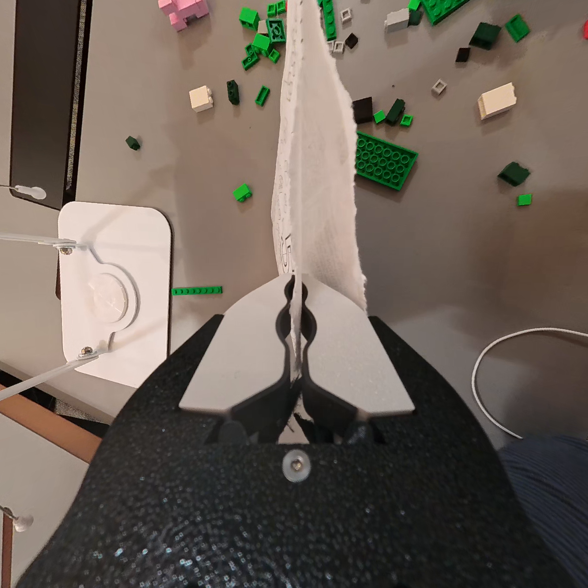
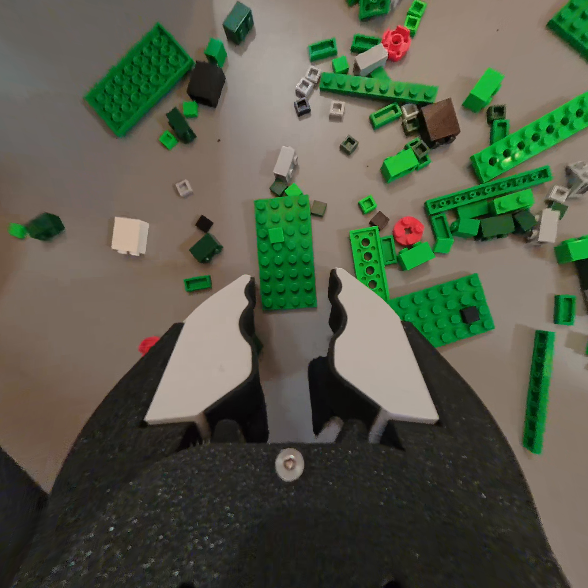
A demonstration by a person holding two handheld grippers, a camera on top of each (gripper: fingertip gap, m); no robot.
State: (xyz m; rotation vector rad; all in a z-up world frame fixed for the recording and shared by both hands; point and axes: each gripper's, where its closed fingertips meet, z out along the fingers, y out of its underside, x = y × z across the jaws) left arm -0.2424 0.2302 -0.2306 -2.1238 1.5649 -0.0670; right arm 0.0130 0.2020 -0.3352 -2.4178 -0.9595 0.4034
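Left gripper (image 1: pixel 296 283) pinching paper sheet (image 1: pixel 315 152) edge-on, lifting it off scattered bricks; right gripper (image 2: pixel 291 280) spreading wide, hovering over green plate (image 2: pixel 284 251), straddling its near end.

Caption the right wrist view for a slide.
Open right gripper hovers at the near end of a green studded plate among scattered bricks on a grey table.
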